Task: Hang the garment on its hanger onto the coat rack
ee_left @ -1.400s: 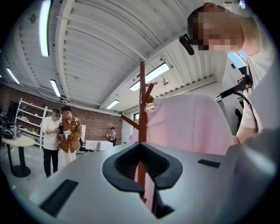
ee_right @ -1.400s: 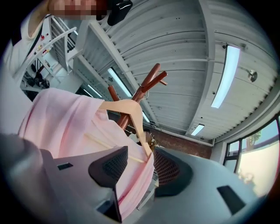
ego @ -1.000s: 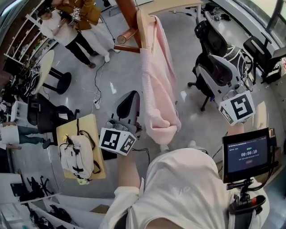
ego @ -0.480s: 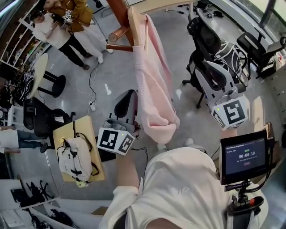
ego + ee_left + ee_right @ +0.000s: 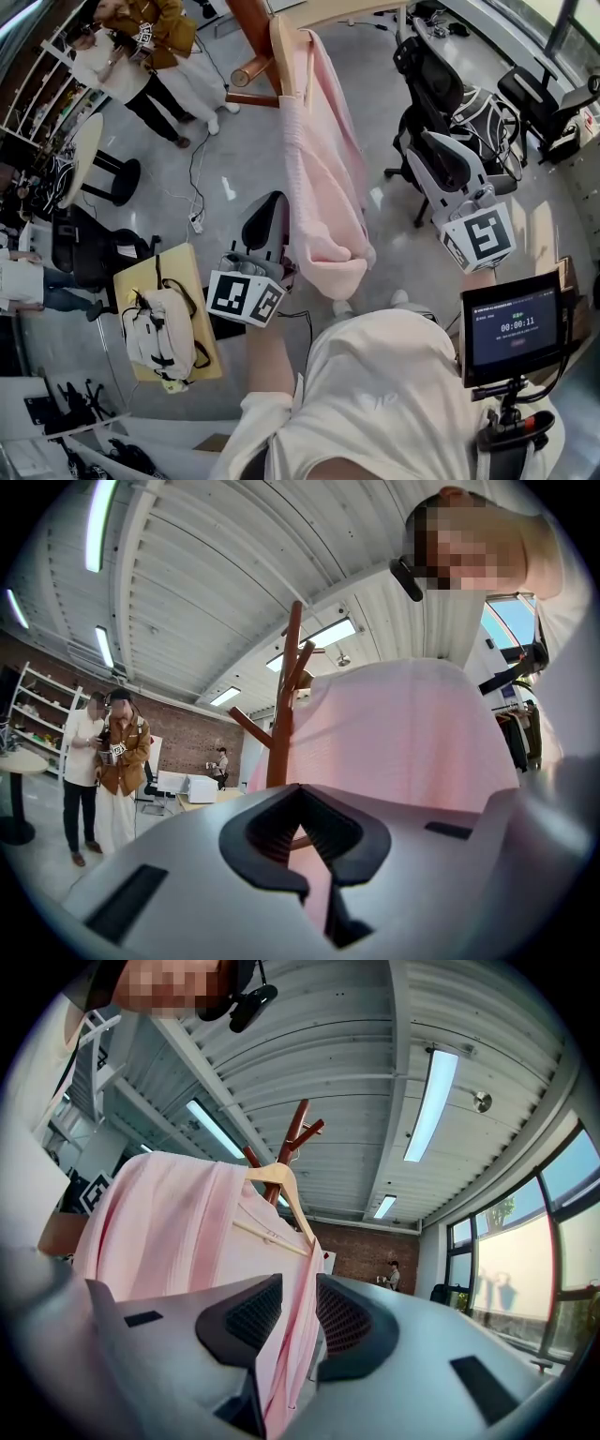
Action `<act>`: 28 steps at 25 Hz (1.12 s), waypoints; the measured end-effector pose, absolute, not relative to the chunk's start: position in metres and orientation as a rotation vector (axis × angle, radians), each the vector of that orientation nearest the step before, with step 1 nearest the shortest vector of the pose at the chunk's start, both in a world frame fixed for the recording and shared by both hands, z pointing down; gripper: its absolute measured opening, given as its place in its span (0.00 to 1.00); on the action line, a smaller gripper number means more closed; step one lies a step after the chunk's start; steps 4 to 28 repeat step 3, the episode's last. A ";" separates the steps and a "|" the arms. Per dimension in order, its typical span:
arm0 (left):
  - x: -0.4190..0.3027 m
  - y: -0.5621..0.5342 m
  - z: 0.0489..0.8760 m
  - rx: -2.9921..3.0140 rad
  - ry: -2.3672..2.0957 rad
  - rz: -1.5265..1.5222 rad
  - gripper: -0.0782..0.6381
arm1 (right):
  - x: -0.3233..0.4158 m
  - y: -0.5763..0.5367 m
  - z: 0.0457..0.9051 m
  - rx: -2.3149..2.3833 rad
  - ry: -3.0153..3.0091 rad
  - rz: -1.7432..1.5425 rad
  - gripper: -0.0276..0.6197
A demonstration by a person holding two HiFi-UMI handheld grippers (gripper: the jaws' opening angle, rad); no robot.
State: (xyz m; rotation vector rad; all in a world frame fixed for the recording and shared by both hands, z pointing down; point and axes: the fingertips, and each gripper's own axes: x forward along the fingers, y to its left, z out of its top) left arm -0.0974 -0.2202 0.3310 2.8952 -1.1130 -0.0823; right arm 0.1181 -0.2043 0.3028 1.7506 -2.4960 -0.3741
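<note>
One pale pink garment is up at the frame's upper centre, draped on its light wooden hanger, which hangs on the reddish-brown wooden coat rack! Left gripper sits lower centre, just beside the cloth, jaws pinched together on nothing. Right gripper is at centre right, clear of the cloth, jaws spread and empty.

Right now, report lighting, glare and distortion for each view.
Head view: even daylight, sharp, fisheye-bent edges, pale glare patches on the floor. Left gripper view: black round vignette, bright ceiling strip, garment washed pale, near fingers soft. Right gripper view: same vignette, window blown out, ceiling light glaring.
</note>
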 end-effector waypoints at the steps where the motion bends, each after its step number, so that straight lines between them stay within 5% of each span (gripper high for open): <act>1: -0.097 -0.220 0.331 2.895 -1.114 -0.082 0.12 | 0.118 -0.204 0.304 1.749 -2.495 -0.371 0.23; 28: -0.097 -0.219 0.332 2.894 -1.115 -0.081 0.12 | 0.118 -0.204 0.306 1.747 -2.492 -0.363 0.23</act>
